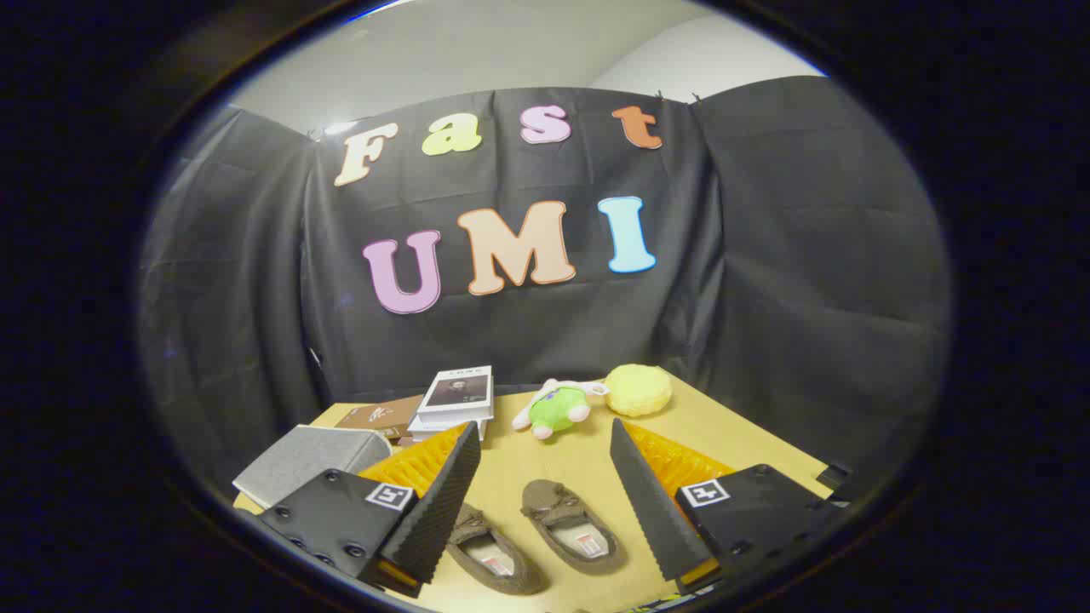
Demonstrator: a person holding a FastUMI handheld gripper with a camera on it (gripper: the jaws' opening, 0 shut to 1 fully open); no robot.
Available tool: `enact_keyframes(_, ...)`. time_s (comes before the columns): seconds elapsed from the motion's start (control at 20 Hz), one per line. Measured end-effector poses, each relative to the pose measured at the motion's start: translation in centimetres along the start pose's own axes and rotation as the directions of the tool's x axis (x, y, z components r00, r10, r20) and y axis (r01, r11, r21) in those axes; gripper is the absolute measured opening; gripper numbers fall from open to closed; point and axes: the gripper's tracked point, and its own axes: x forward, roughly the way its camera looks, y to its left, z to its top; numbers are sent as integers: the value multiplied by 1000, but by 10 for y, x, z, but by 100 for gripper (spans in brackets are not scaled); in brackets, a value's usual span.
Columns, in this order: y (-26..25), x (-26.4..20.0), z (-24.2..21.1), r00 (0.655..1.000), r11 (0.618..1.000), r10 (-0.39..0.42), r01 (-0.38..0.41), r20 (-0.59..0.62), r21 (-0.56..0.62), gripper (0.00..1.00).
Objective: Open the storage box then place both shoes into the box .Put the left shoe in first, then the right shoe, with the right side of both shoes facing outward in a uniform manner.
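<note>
With fingers (545, 494) wide apart and holding nothing above the two shoes (532, 532) lying between them, best to go first for what is probably the grey storage box (306, 460) beside the left finger, lifting its lid squarely.

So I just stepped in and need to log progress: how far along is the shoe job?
Nothing looks done yet. Both shoes, one beside the other, lie on the table between the open, empty gripper jaws. The grey storage box looks closed. Left: opening it, then loading both shoes.
</note>
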Motion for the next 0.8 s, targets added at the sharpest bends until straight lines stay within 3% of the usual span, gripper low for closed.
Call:
enact_keyframes(0.5,6,6,-6,999,999,36,-35,-39,24,98)
enact_keyframes(0.8,36,14,-26,981,986,146,-134,-127,97,98)
